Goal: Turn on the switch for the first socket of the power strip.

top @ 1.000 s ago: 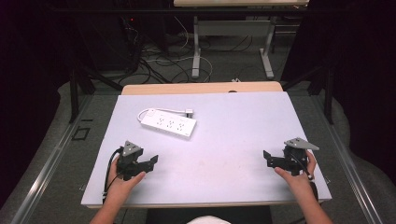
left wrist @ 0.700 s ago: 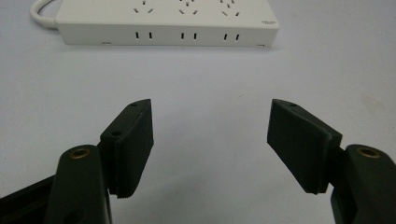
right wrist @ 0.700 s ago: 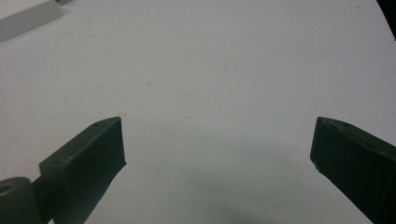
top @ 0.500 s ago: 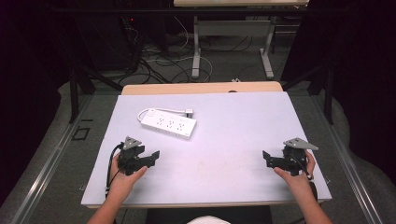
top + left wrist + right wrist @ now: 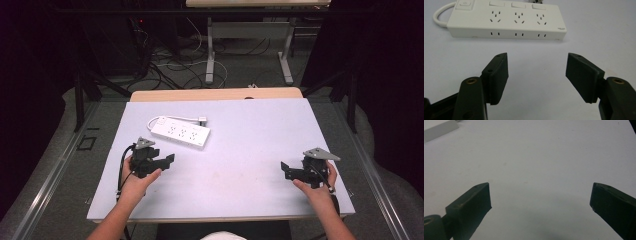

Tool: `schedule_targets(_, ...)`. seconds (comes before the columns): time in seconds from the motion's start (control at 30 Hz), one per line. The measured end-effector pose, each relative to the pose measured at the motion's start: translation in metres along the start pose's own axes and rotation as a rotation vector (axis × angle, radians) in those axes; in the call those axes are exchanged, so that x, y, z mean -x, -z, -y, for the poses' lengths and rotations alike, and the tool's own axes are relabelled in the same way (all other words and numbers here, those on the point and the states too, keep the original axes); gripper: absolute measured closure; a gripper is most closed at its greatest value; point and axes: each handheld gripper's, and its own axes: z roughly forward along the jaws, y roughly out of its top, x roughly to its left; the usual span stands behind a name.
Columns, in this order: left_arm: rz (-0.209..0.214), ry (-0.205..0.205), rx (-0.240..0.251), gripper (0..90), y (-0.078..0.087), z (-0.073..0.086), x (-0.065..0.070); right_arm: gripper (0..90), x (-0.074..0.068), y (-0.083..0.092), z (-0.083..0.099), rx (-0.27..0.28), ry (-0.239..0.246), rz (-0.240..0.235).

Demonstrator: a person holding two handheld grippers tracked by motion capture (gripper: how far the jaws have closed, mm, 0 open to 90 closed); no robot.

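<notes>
We are at the very start of the work, as far as we can judge: nothing is held and the white power strip (image 5: 180,133) lies untouched on the pale table (image 5: 250,165), toward its far left, flat with its sockets facing up. Its short white cord (image 5: 172,119) loops from the left end along the far side to a plug (image 5: 202,120) lying just behind the strip. Our left gripper (image 5: 167,160) sits near the strip, just on our side of it and a little to the left, its jaws wide apart with nothing between them; in the left gripper view (image 5: 537,75) the strip (image 5: 506,21) lies straight ahead of the jaws, close but apart from them, with its power button (image 5: 464,3) at the left end and three sockets in a row beside it. Our right gripper (image 5: 286,170) rests well apart from the strip, near the right front of the table, jaws likewise spread and empty; in the right gripper view (image 5: 540,200) they look over bare tabletop, with a white corner of what is probably the strip (image 5: 439,130) at the upper left edge. What remains, in our judgement, is everything: closing the gap to the strip, gripping it or its cord, and whatever handling follows. The left gripper is plainly the better placed to begin.
</notes>
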Motion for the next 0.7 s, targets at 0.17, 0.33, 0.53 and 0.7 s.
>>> schedule_targets(0.17,0.005,0.011,0.004,35.8,0.000,-0.011,0.002,2.7,0.001,0.000,0.000,0.001,0.011,-0.001)
schedule_targets(0.33,0.011,0.018,0.000,36.4,0.002,-0.024,0.004,2.7,0.000,0.000,0.000,0.001,-0.001,-0.001)
schedule_targets(0.53,0.025,0.014,-0.007,37.2,0.001,-0.037,0.007,2.8,0.000,-0.001,0.000,-0.001,0.000,-0.003)
schedule_targets(0.7,0.030,0.008,-0.025,37.2,0.000,-0.046,0.011,2.9,-0.001,-0.001,0.000,0.003,-0.001,0.002)
